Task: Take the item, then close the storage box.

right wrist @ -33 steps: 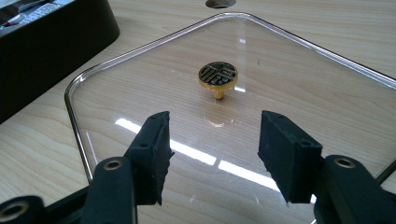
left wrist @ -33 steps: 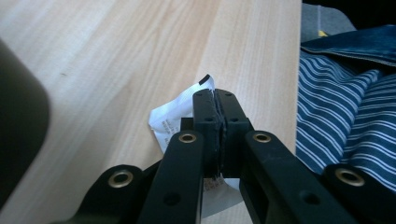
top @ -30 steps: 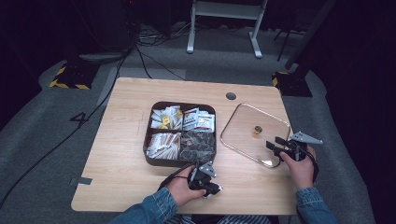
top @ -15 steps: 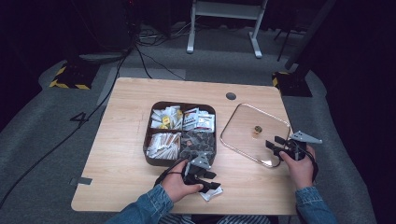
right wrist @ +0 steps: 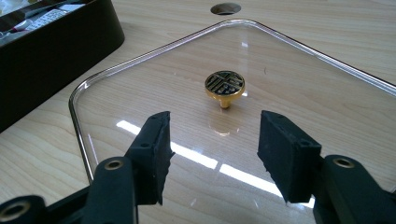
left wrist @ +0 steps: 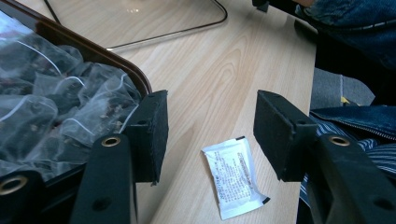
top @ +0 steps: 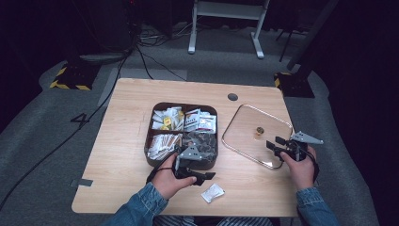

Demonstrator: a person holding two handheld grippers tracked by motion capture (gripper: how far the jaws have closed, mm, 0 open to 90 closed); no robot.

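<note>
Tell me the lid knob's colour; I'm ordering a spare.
Gold, with a dark patterned top: knob, clearest in the right gripper view.

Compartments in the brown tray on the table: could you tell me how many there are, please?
4. In the brown tray, they form a two-by-two grid: far left with yellowish packets, far right with white packets, near left with sachets, near right with tea bags.

White sachet (left wrist: 236, 176) flat on table, beside box (left wrist: 135, 77).

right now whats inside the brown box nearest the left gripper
That compartment of the brown box holds clear tea bags with dark contents, piled up; what lies beneath the top layer is covered.
</note>
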